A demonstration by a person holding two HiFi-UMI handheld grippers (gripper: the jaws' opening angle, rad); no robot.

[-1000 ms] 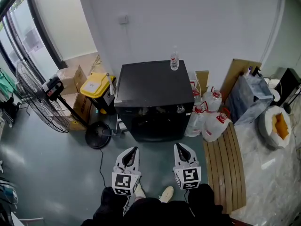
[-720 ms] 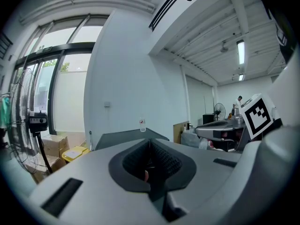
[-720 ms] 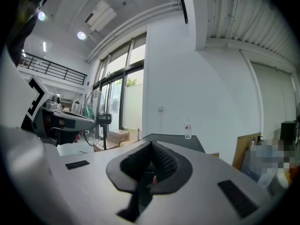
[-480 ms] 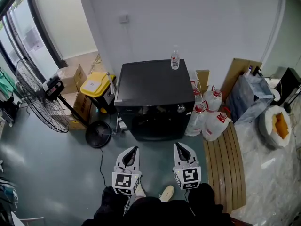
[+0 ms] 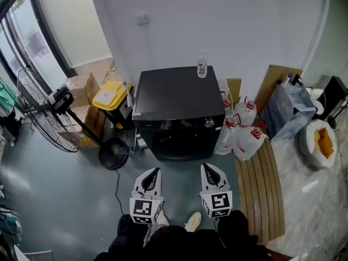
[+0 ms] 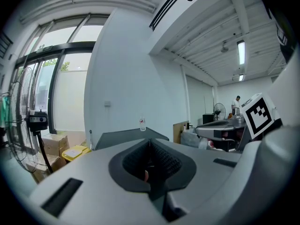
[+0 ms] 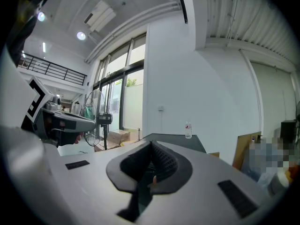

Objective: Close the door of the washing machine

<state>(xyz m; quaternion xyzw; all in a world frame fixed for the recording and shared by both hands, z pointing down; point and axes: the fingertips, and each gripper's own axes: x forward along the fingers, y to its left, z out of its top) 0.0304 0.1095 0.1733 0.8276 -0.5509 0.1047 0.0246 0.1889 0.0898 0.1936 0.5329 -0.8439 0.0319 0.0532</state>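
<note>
Machine: black washing machine (image 5: pixel 173 99) against the white wall, a small bottle (image 5: pixel 202 64) standing on its lid near the back edge.
Door: the door (image 5: pixel 179 139) sits in the front face, turned toward the person; from this steep angle I cannot tell how far it stands ajar, nor which side carries the hinge.
Left gripper: left gripper (image 5: pixel 153 174), jaws pressed together with nothing between them, pointing at the machine front.
Right gripper: right gripper (image 5: pixel 209 169), likewise clenched and empty, parallel to the left.
Key relation: the door lies straight ahead of both fingertips, across bare floor, roughly midway between the two; its face stands upright. Both grippers are well apart from it and about equally far, the right perhaps marginally nearer.
Surroundings: a standing fan (image 5: pixel 41 110) and a yellow bin (image 5: pixel 110 97) to the left, water jugs (image 5: pixel 242 137) to the right.
Change from earlier frame: neither gripper has moved or opened; only the camera's framing has drifted slightly.
</note>
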